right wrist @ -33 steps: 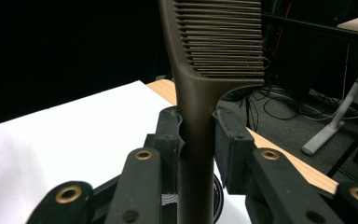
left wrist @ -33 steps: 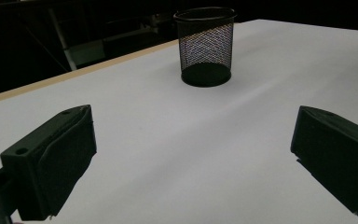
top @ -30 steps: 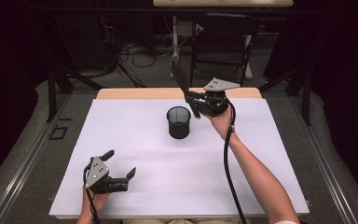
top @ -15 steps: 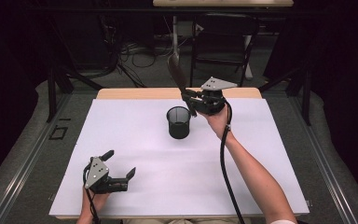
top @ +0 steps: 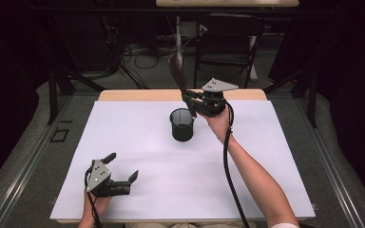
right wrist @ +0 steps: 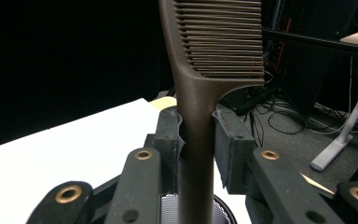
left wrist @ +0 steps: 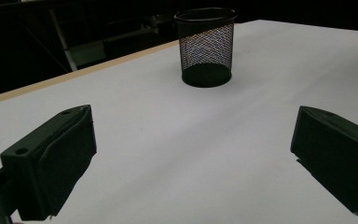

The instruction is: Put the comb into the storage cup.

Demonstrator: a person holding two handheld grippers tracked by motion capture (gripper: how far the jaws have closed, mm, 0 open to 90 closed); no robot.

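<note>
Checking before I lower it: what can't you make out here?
- Comb handle's lower end: right gripper view, cut off by the bottom edge; high view, hidden behind the right tongs.
- Whether the handle has entered the mesh cup: too small in the high view.

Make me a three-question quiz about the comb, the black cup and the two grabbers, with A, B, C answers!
1. Where is the mesh cup?
A. on the white table top
B. on the floor
C. in the left gripper

2. What colour is the comb?
A. pink
B. brown
C. white

3. How is the left gripper?
A. shut on the comb
B. shut on the cup
C. open, holding nothing

Answers:
1 A, the cup stands upright on the white table.
2 B, the right gripper view shows a brown handle and teeth.
3 C, its jaws stand wide apart over bare table; the right gripper clamps the comb above the cup.
</note>
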